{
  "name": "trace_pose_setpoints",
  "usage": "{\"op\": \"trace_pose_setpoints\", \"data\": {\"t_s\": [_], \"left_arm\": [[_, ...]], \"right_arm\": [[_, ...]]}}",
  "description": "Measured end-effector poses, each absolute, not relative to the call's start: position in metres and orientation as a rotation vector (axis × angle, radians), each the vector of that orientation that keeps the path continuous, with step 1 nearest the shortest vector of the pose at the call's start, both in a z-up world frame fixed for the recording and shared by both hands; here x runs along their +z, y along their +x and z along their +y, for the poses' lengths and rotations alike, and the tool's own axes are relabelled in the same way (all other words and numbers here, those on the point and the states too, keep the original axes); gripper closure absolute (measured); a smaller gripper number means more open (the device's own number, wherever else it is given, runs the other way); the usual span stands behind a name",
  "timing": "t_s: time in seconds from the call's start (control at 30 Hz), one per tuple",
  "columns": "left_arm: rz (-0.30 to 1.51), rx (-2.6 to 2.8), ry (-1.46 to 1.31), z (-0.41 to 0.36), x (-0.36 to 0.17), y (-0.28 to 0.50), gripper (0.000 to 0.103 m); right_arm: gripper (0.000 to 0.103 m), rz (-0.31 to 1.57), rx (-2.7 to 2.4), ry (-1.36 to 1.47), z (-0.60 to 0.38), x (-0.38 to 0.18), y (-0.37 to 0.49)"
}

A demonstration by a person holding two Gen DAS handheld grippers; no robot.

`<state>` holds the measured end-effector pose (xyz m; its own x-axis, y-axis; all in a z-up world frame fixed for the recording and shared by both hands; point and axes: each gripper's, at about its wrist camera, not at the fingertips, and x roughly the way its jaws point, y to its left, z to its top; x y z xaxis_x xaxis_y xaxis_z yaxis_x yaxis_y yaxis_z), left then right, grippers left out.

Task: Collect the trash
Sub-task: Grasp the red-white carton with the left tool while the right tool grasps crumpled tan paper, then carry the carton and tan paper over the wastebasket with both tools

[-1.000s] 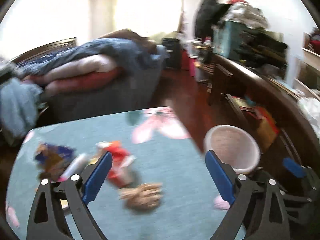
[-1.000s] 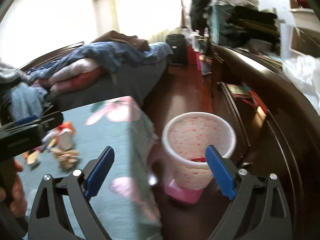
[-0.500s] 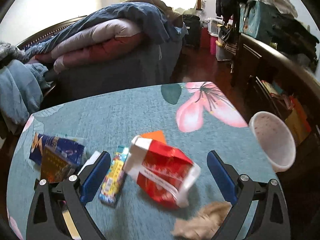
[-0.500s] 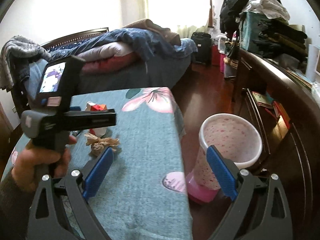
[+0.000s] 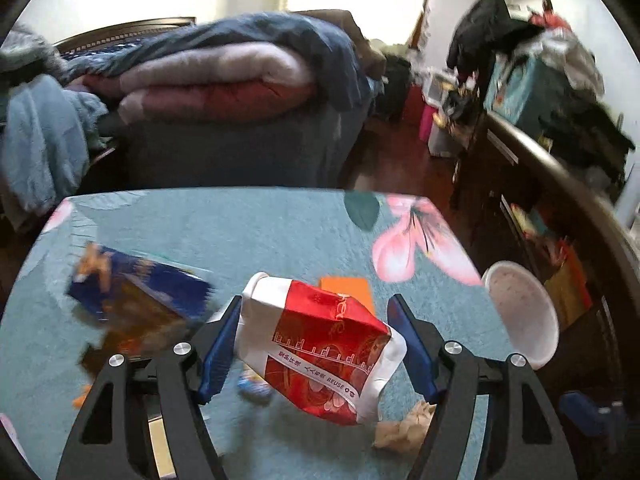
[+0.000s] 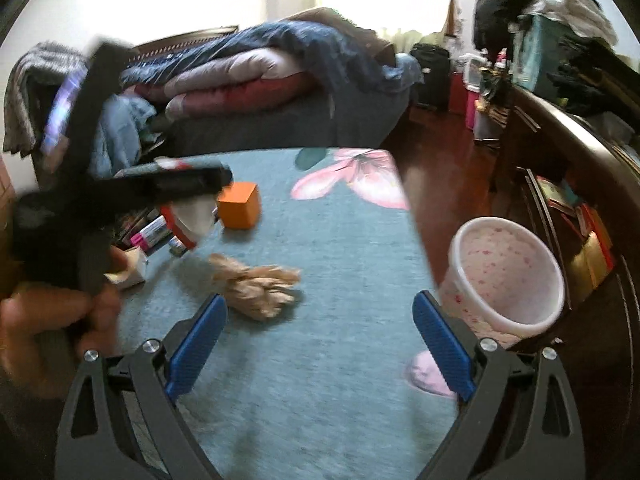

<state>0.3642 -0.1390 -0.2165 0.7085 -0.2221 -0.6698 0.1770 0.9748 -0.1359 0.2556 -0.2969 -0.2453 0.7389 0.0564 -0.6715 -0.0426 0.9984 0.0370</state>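
Crumpled red-and-white paper bag (image 5: 320, 344) on the teal-clothed table (image 5: 256, 232) sits between the closing pads of the left gripper (image 5: 316, 344) — light, soft, collapsible, best pinched mid-body — while the right gripper (image 6: 318, 346) gapes empty near the pink-speckled bin (image 6: 508, 276).

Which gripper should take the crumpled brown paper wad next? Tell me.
Right. The right gripper is open, empty and points at the crumpled brown paper wad just beyond its fingertips. The left gripper is closing around the red and white paper bag, so it is occupied.
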Motion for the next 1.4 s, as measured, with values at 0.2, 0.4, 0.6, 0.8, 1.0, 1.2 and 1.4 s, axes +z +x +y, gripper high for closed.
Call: {"op": "trace_pose_setpoints", "data": {"t_s": [0.2,0.4,0.6,0.8,1.0,1.2,1.4], "left_arm": [[0.694,-0.181,-0.095,-0.101,-0.193,0.341,0.031],[0.66,-0.135,-0.101,-0.072,-0.184,0.331,0.031],[0.659,-0.115,-0.102,-0.06,-0.184,0.325,0.031],[0.657,-0.115,-0.1,-0.06,-0.183,0.318,0.031],[0.64,-0.127,-0.089,-0.07,-0.173,0.308,0.031],[0.621,-0.15,-0.076,-0.088,-0.164,0.298,0.031],[0.61,-0.181,-0.051,-0.114,-0.158,0.292,0.031]], "right_arm": [[0.008,0.806,0.091,-0.022,-0.263,-0.263,0.284],[0.01,0.854,0.088,-0.015,-0.251,-0.276,0.305],[0.069,0.876,0.081,-0.013,-0.251,-0.281,0.308],[0.074,0.859,0.103,0.066,-0.266,-0.27,0.29],[0.074,0.824,0.117,0.112,-0.282,-0.253,0.265],[0.073,0.794,0.112,0.129,-0.298,-0.241,0.245],[0.072,0.762,0.077,0.146,-0.319,-0.235,0.23]]}}
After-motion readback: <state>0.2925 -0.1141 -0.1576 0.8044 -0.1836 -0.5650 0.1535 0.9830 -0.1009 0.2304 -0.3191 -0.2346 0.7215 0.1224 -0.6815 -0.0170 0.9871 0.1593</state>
